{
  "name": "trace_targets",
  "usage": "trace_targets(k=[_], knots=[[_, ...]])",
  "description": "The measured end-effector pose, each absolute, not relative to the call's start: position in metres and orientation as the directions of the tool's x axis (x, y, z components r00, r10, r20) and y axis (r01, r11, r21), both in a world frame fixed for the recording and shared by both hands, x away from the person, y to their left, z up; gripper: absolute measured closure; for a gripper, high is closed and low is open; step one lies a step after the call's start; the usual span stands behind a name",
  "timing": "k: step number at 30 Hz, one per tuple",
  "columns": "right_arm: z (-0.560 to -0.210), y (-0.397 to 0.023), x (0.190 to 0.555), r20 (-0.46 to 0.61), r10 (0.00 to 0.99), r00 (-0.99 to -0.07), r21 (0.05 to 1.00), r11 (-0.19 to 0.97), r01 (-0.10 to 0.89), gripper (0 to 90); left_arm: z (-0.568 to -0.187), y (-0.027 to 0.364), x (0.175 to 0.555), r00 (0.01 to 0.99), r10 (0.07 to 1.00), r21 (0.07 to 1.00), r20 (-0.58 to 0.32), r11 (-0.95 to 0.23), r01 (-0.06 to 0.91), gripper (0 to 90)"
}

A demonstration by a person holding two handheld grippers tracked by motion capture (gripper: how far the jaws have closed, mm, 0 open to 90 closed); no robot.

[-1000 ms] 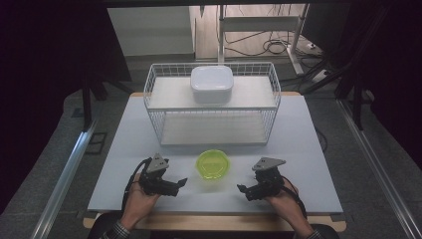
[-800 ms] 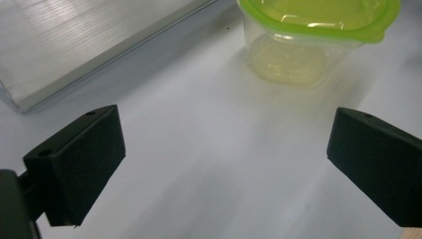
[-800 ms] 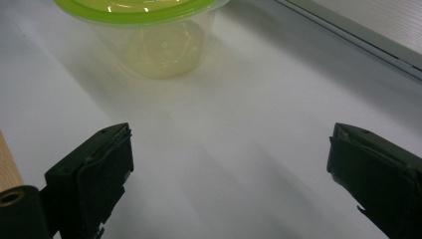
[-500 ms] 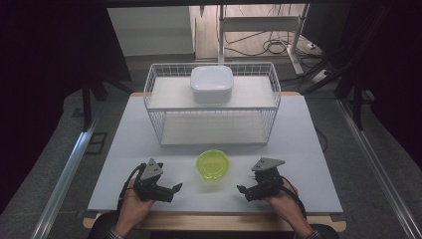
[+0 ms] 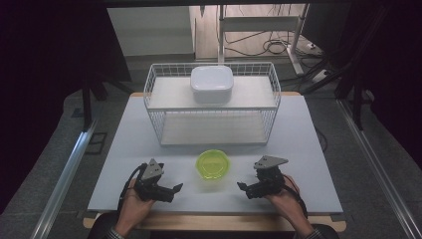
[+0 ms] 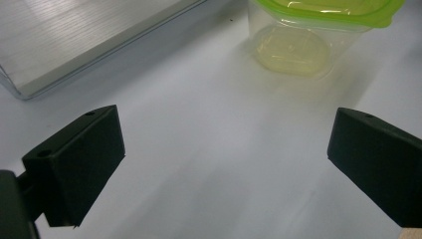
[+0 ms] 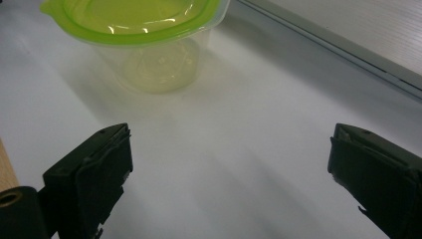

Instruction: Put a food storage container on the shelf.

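A clear tub with a green lid [image 5: 214, 164] stands on the white table [image 5: 308, 149], in front of the wire rack. My left gripper [image 5: 173, 192] rests on the table to the tub's left, open, nothing between its jaws. My right gripper [image 5: 243, 189] rests to the tub's right, also open with nothing in it. Both point inward toward the tub. In the left gripper view the tub [image 6: 308, 35] sits ahead at upper right of the open left gripper [image 6: 224, 164]. In the right gripper view the tub [image 7: 144, 35] is ahead at upper left of the open right gripper [image 7: 229, 169].
A white wire rack [image 5: 211, 107] with two shelves stands mid-table behind the tub; a white lidded box [image 5: 212, 83] sits on its top shelf. The rack's base [image 6: 74, 40] [image 7: 348, 40] lies close beyond each gripper. The table's wooden front edge [image 5: 214, 221] runs under the hands.
My left gripper has slid a little left and back toward the front edge. The right gripper and the tub stay where they were.
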State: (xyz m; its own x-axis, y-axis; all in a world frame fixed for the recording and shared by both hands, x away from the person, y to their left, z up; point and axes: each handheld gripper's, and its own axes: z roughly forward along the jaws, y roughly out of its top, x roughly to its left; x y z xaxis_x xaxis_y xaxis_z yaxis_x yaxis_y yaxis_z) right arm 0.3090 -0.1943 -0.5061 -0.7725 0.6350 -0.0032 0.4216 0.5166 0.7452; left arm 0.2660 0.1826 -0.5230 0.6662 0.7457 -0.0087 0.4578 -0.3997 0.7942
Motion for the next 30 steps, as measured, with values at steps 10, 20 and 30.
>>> trace_targets(k=[10,20,30], knots=[[-0.500,-0.195,0.313,0.023,0.650,-0.760,0.761,0.481,0.435,4.1,-0.525,0.182,0.267,0.669,0.743,0.791,-0.019,-0.398,0.465,1.5],[-0.492,-0.194,0.318,0.016,0.646,-0.764,0.773,0.476,0.419,6.6,-0.526,0.181,0.268,0.670,0.742,0.793,-0.018,-0.398,0.461,1.7],[-0.482,-0.192,0.332,0.093,0.638,-0.764,0.797,0.412,0.441,6.9,-0.526,0.180,0.269,0.668,0.744,0.802,-0.021,-0.387,0.455,1.7]])
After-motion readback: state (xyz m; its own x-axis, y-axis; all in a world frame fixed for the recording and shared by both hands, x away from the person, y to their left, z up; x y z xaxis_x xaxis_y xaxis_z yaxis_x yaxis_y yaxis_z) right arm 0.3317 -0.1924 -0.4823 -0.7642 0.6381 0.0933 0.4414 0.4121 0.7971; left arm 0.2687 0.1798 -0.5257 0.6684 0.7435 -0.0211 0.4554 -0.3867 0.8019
